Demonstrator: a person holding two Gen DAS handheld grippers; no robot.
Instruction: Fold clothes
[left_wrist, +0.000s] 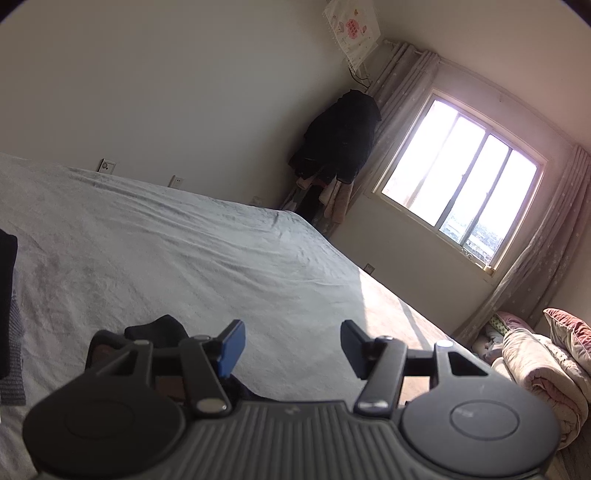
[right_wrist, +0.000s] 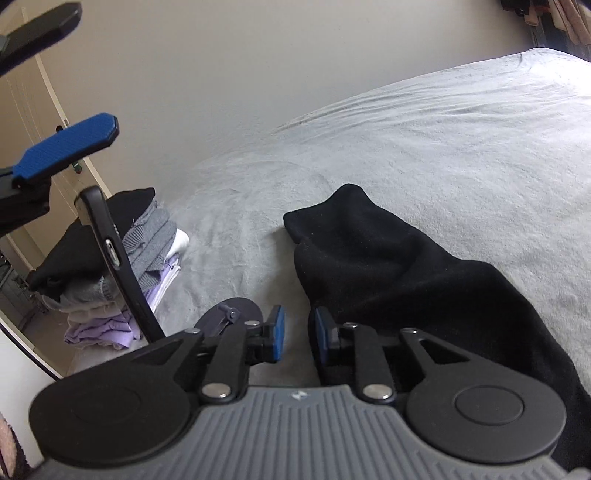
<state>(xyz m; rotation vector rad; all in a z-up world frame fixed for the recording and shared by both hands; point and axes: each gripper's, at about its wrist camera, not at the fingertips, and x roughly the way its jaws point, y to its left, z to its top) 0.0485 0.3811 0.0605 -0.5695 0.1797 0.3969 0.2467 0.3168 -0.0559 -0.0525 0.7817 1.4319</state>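
Note:
A black garment (right_wrist: 399, 266) lies crumpled on the pale grey bed (right_wrist: 424, 140), running from the middle to the lower right of the right wrist view. My right gripper (right_wrist: 297, 338) hovers at its near left edge, jaws narrowly apart, holding nothing. My left gripper (left_wrist: 291, 345) is open wide and empty above the bed (left_wrist: 166, 240); a bit of the black garment (left_wrist: 159, 326) shows behind its left finger. The left gripper's fingers (right_wrist: 66, 147) also show at the upper left of the right wrist view.
A stack of folded clothes (right_wrist: 122, 266), black, grey and lilac, sits at the bed's left end. A phone on a mount (right_wrist: 114, 258) stands before it. A window (left_wrist: 461, 195), hanging dark coat (left_wrist: 340, 136) and bundled quilts (left_wrist: 535, 365) lie beyond the bed.

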